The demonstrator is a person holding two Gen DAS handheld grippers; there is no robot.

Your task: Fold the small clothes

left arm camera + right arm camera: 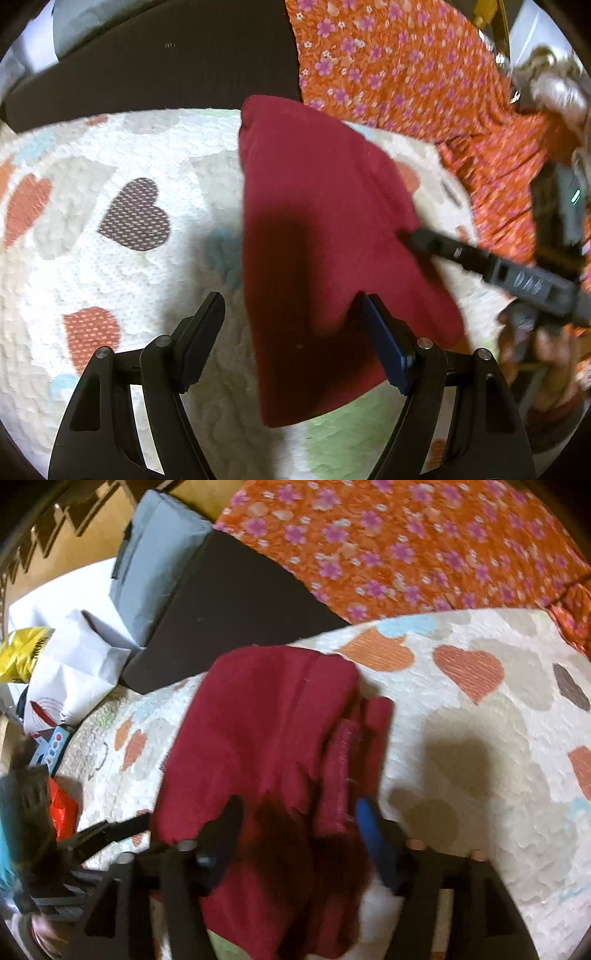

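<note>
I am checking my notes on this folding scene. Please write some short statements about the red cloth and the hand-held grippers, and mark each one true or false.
1. The red cloth lies on a blanket with hearts. True.
2. The left hand-held gripper is clamped shut on the cloth. False: its jaws stand open, the cloth only lying between them.
3. The orange fabric has a flower print. True.
4. The right hand-held gripper is above a blue towel. False: it is above the red cloth, jaws open.
</note>
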